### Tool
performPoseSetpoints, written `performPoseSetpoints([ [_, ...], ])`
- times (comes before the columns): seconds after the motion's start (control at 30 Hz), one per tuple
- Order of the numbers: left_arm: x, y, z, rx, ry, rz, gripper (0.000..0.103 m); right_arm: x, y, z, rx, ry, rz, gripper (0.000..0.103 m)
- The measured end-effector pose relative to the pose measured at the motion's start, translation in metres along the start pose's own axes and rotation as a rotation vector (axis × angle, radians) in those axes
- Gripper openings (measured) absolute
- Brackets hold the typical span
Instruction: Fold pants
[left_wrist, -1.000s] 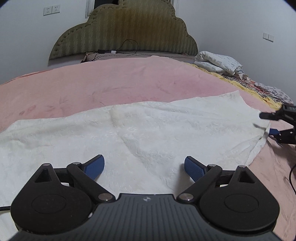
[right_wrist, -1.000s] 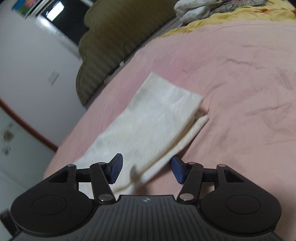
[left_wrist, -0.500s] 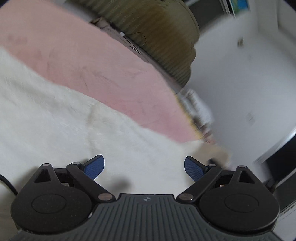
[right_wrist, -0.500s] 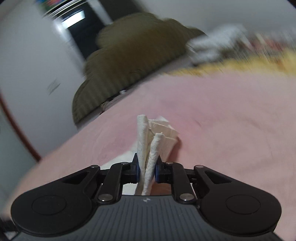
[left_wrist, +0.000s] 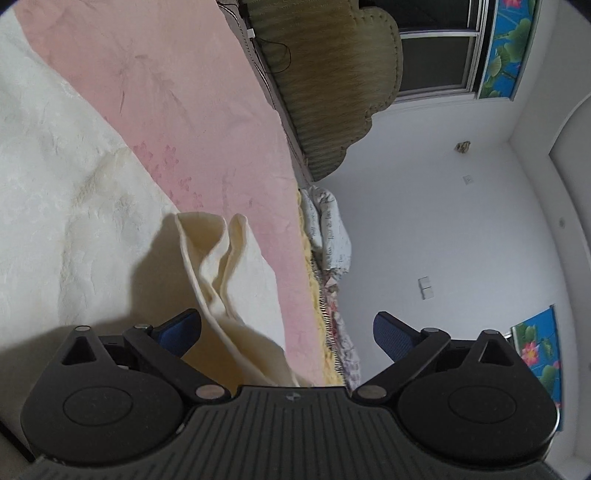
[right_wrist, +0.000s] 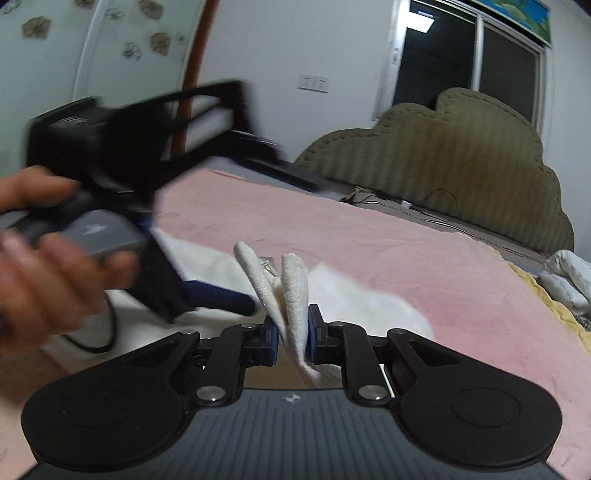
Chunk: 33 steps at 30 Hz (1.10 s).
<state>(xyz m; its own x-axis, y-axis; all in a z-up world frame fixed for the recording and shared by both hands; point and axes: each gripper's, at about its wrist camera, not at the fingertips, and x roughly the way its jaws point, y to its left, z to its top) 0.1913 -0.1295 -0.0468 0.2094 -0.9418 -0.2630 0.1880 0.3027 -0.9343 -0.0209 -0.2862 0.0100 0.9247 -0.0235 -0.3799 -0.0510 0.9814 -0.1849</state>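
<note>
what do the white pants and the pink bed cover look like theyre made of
The pants look like soft, thick woven or jacquard cloth, matte cream: a faint raised pattern shows, and the edges are plump where the right gripper pinches them. The bed cover looks like smooth, matte, short-napped fabric with a faint printed pattern.

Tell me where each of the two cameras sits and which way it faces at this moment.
Left wrist: on the left gripper, rolled sideways, facing across the pink bed to the headboard and wall; its open fingers straddle raised folds of the white pants.
Right wrist: on the right gripper, level, facing the headboard; shut on a bunch of the pants, with the person's left hand holding the blurred left gripper.
Shared: pants, bed, headboard, window.
</note>
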Motion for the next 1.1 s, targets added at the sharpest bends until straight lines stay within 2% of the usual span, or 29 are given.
performPoseSetpoints([
  [0.03, 0.000, 0.000, 0.002, 0.016, -0.003, 0.014, 0.091, -0.003, 0.001, 0.001, 0.003, -0.007, 0.016, 0.015],
  [0.1, -0.002, -0.002, 0.003, 0.058, -0.010, 0.034, 0.068, -0.008, 0.004, 0.002, 0.004, -0.018, 0.041, 0.015],
  [0.17, -0.007, -0.011, 0.004, 0.157, -0.020, 0.106, 0.027, -0.010, 0.009, 0.004, -0.024, -0.024, 0.068, 0.015],
  [0.27, -0.018, -0.034, -0.002, 0.458, -0.050, 0.365, 0.014, -0.007, 0.023, 0.005, -0.071, -0.020, 0.092, 0.015],
  [0.37, -0.036, -0.058, -0.022, 0.771, -0.119, 0.557, 0.014, -0.002, 0.040, 0.011, -0.084, -0.020, 0.157, 0.015],
  [0.43, -0.050, -0.066, -0.030, 0.876, -0.158, 0.645, 0.014, 0.003, 0.057, 0.016, -0.115, -0.029, 0.201, 0.015],
  [0.57, -0.071, -0.056, -0.023, 0.871, -0.172, 0.760, 0.018, 0.014, 0.088, 0.025, -0.164, -0.035, 0.280, 0.015],
  [0.63, -0.073, -0.043, -0.020, 0.853, -0.148, 0.809, 0.021, 0.023, 0.099, 0.026, -0.177, -0.014, 0.310, 0.015],
  [0.77, -0.071, -0.024, -0.023, 0.877, -0.141, 0.852, 0.022, 0.046, 0.118, 0.024, -0.201, 0.113, 0.344, 0.018],
  [0.83, -0.075, -0.028, -0.028, 0.913, -0.156, 0.861, 0.021, 0.042, 0.115, 0.027, -0.193, 0.121, 0.350, 0.019],
  [0.87, -0.076, -0.030, -0.030, 0.928, -0.163, 0.861, 0.021, 0.037, 0.113, 0.029, -0.184, 0.129, 0.382, 0.021],
  [0.97, -0.081, -0.031, -0.031, 0.934, -0.190, 0.833, 0.021, 0.023, 0.075, 0.043, -0.080, 0.121, 0.470, 0.021],
  [1.1, -0.083, -0.035, -0.034, 0.946, -0.217, 0.804, 0.019, 0.017, 0.010, 0.053, 0.125, 0.091, 0.405, 0.021],
])
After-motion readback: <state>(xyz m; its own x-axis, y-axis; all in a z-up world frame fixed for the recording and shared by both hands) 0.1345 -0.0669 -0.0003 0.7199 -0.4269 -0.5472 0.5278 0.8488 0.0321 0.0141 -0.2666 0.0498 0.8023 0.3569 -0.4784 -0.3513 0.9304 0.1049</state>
